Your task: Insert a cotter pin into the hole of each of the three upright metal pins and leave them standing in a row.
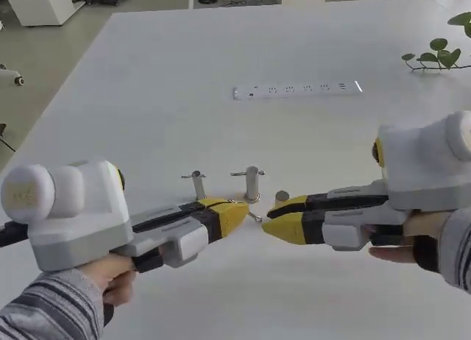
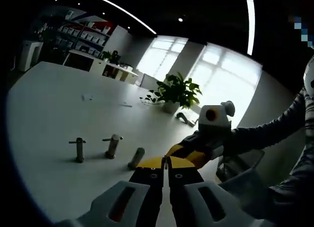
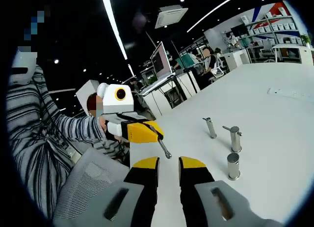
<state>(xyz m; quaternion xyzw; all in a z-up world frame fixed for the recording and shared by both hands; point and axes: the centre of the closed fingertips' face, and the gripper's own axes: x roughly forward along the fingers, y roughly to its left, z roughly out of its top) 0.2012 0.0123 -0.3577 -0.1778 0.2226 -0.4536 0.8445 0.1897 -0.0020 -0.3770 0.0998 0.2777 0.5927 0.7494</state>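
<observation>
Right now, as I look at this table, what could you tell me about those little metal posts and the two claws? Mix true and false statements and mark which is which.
1. The left claw is empty. False: it is shut on a cotter pin.
2. The right claw is open and holds nothing. True.
3. The left metal pin and the middle metal pin each have their own cotter pin through them. True.
4. The right metal pin has one too. False: nothing crosses it yet.
5. One metal pin has toppled over. False: all three stand upright.
</observation>
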